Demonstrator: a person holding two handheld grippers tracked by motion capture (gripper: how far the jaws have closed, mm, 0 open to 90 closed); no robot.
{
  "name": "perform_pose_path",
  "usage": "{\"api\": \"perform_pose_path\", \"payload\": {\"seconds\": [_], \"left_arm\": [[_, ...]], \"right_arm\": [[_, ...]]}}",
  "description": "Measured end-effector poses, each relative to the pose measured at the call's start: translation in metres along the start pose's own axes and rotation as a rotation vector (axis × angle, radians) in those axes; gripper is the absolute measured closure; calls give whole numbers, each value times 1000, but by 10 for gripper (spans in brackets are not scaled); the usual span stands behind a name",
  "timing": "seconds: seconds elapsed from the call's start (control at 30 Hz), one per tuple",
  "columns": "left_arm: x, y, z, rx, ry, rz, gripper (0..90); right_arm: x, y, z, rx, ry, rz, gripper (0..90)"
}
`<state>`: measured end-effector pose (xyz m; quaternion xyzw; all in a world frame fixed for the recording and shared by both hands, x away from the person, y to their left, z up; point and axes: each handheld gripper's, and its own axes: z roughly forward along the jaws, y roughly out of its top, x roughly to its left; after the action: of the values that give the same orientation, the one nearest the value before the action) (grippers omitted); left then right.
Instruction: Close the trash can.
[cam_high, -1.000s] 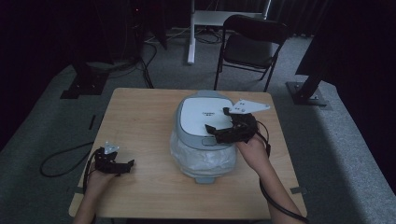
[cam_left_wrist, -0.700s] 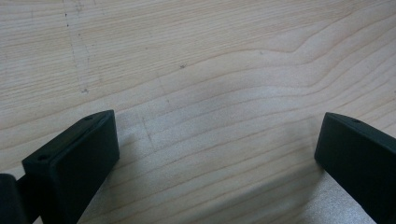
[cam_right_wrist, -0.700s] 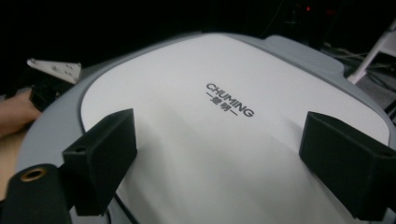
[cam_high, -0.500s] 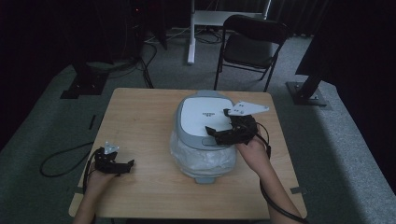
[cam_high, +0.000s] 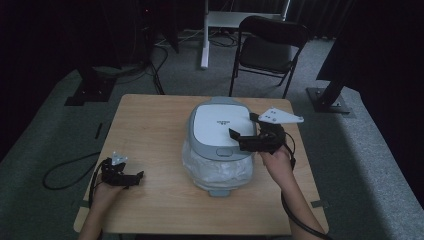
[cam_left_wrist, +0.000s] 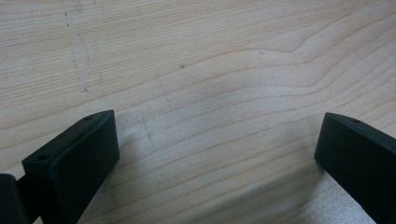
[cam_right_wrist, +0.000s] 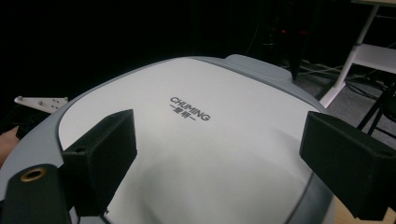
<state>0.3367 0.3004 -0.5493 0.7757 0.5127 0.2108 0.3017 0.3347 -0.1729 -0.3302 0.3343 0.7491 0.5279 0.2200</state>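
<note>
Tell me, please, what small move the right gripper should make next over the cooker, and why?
Probably lower the right gripper toward the latch button at the lid's front edge. Its jaws stand open above the white lid of the rice cooker, gripping nothing, and the lid looks closed. The left gripper rests open on the table.

Background: wooden table (cam_high: 150, 130) on grey carpet (cam_high: 50, 135); black folding chair (cam_high: 267, 47) behind its far edge; white desk leg (cam_high: 204, 35) beside the chair.

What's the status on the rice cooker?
Right gripper open, over rice cooker lid, not gripping. Left gripper open, resting on table. Lid shut, body plastic-wrapped. Nothing in the way.
</note>
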Motion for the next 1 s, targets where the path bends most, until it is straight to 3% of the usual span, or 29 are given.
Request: {"api": "perform_pose_path", "payload": {"seconds": [0.13,0.3,0.5,0.77,1.0], "left_arm": [[0,0,0,0,0,0,6],[0,0,0,0,1,-2,6],[0,0,0,0,1,-2,6],[0,0,0,0,1,-2,6],[0,0,0,0,1,-2,6]], "right_arm": [[-2,-1,-4,-7,-6,12,105],[-5,-2,-9,-12,-46,13,105],[-16,-6,-19,-15,-58,42,106],[-26,-13,-32,-44,-113,51,106],[-34,-21,-40,-37,-138,70,106]]}}
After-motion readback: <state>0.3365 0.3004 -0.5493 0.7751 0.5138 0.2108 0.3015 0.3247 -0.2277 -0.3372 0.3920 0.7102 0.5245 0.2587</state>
